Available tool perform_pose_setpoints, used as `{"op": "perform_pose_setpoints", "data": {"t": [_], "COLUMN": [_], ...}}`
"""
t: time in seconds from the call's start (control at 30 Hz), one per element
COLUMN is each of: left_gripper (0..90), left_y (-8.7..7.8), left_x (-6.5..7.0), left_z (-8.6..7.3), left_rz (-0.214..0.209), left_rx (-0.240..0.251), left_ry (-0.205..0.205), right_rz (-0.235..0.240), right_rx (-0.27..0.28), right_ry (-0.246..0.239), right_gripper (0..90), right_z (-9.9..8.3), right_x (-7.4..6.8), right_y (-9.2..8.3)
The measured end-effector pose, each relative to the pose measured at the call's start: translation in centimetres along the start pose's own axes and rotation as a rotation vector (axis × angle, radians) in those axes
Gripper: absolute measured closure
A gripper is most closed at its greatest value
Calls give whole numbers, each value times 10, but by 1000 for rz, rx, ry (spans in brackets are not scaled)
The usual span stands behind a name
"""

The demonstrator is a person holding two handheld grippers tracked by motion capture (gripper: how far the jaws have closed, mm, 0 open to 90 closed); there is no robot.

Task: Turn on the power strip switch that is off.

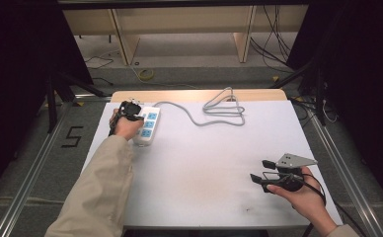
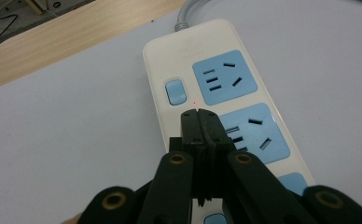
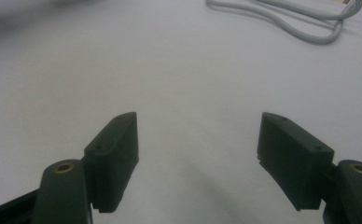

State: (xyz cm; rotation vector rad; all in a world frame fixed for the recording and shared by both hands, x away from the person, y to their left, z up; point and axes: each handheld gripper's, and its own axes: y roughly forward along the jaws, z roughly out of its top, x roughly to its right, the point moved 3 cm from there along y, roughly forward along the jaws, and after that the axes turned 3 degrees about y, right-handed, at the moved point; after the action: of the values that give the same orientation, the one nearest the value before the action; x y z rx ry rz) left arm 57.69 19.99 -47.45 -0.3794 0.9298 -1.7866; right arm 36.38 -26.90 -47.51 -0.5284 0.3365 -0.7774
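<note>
High view looks down over the table (image 1: 199, 163); both gripper views sit close, sharing its white top

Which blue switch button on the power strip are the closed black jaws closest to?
The left gripper hangs just below the blue switch beside the top socket on the power strip. The other switch sits behind its jaws.

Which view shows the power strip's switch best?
The left gripper view: the blue switch sits large and sharp on the strip, just beyond the shut left tool. In the high view the strip is small and the switch can't be made out. The right gripper view catches just its cable.
</note>
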Motion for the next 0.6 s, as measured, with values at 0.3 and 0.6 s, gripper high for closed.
{"op": "perform_pose_setpoints", "data": {"t": [0.3,0.6], "left_gripper": [898,898], "left_y": [2,2], "left_x": [-3,-2], "left_z": [-2,-1], "left_rz": [5,-1], "left_rx": [-9,-10], "left_ry": [-11,-14], "right_rz": [4,3], "right_rx": [-3,-3], "right_ry": [-6,-3], "right_gripper": [297,297], "right_z": [0,0], "right_x": [-1,0], "right_y": [0,0]}}
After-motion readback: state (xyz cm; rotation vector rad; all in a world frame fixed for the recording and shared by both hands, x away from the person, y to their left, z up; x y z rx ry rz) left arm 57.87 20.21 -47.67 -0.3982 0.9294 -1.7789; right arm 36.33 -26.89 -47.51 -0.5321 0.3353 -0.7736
